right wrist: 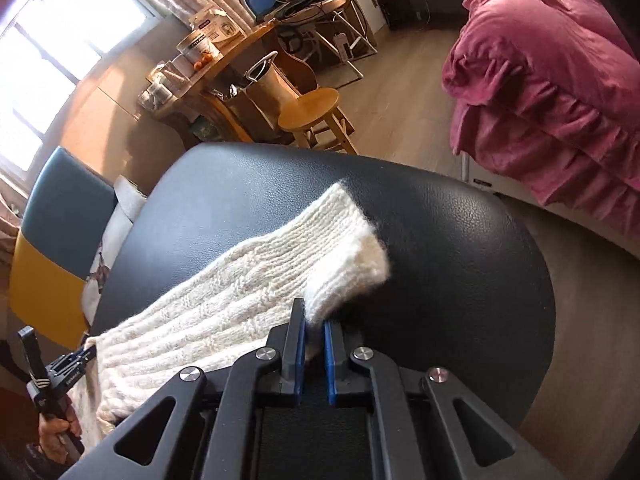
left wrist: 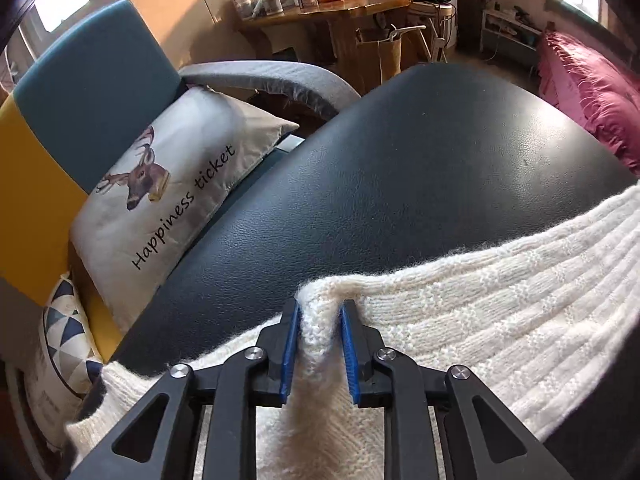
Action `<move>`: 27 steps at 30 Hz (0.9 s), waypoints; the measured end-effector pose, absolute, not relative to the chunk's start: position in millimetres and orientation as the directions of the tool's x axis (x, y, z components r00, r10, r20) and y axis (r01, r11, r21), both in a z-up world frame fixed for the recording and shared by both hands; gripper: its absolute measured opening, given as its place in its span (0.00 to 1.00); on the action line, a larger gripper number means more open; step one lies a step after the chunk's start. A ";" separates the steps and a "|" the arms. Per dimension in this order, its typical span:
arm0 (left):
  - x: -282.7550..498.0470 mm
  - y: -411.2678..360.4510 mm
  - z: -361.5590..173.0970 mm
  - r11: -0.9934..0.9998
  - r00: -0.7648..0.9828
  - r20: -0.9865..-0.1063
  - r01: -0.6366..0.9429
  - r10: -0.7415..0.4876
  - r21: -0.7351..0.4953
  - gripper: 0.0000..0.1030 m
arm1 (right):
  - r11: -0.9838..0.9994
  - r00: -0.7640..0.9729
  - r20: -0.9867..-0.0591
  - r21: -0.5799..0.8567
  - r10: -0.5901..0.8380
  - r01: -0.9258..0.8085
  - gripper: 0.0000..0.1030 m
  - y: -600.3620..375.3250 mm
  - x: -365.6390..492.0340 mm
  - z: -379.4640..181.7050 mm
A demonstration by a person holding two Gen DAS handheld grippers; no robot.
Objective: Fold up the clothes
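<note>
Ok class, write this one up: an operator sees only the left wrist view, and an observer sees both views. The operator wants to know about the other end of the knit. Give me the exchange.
Operator: My left gripper pinches the knit. Where is the right one?
Observer: The right gripper is closed on the knit's near edge, close to its ribbed end.
Operator: Does that end hang off the table?
Observer: No. It lies flat on the black table, well short of the rim.
</note>
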State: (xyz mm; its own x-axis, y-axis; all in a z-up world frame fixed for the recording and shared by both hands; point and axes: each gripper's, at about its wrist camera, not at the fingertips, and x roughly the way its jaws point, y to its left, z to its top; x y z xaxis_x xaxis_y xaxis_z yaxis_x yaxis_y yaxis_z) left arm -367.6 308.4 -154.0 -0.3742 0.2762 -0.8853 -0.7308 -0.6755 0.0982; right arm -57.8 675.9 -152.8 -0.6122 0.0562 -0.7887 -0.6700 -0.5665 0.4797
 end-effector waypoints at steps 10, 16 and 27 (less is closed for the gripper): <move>-377.0 210.3 -94.6 -0.792 -0.385 -0.822 -0.598 0.420 -0.125 0.40 | -0.609 -0.683 -0.707 0.463 0.183 -0.643 0.25 663.8 -36.8 -96.9; -375.2 186.7 -113.8 -0.821 -0.441 -0.852 -0.570 0.281 0.024 0.39 | -0.883 -0.712 -0.702 0.351 -0.028 -0.312 0.25 559.0 -128.7 -75.4; -383.0 229.7 -149.6 -0.729 -0.418 -0.880 -0.671 0.224 0.134 0.41 | -0.956 -0.498 -0.853 0.260 -0.160 -0.139 0.25 461.7 -242.3 -137.0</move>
